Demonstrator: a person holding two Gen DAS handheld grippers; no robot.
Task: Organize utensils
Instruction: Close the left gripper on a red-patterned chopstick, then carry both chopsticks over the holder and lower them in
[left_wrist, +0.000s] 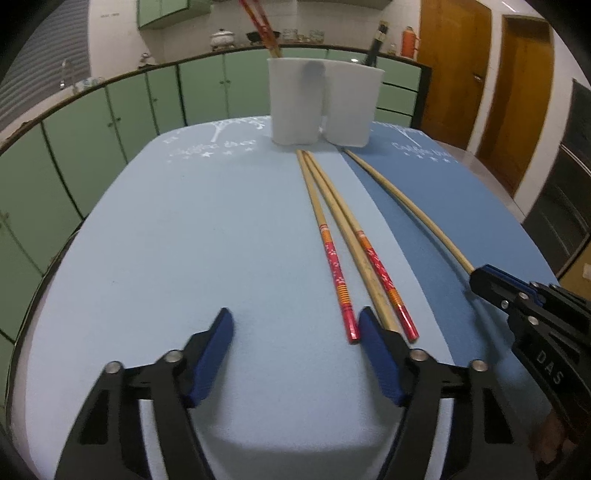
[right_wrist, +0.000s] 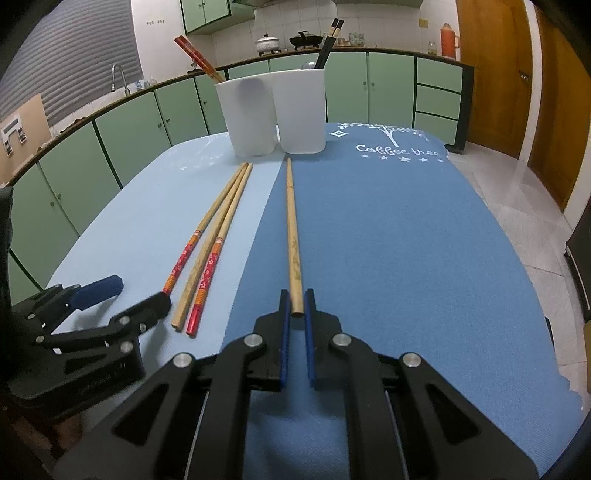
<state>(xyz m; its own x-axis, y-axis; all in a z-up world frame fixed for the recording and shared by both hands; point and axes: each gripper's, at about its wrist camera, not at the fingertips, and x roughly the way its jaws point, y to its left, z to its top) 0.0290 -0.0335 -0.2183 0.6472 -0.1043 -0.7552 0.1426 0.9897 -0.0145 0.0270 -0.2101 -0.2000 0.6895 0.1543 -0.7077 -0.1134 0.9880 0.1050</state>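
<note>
My right gripper (right_wrist: 296, 301) is shut on the near end of a plain bamboo chopstick (right_wrist: 292, 229) that lies along the dark blue mat; it also shows in the left wrist view (left_wrist: 410, 214). My left gripper (left_wrist: 295, 328) is open and empty, low over the light blue mat, its right finger (left_wrist: 373, 336) beside the ends of three chopsticks. These are two red-handled chopsticks (left_wrist: 334, 269) (left_wrist: 384, 280) and a plain one (left_wrist: 365, 273) between them. Two white cups (right_wrist: 251, 114) (right_wrist: 301, 110) stand at the far end, holding red chopsticks (right_wrist: 197, 59) and black chopsticks (right_wrist: 330, 42).
A light blue mat (left_wrist: 184, 229) and a dark blue mat (right_wrist: 406, 240) cover the table. Green kitchen cabinets (right_wrist: 140, 129) run behind it, with wooden doors (right_wrist: 491, 74) to the right. The table's right edge drops to a tiled floor (right_wrist: 517, 206).
</note>
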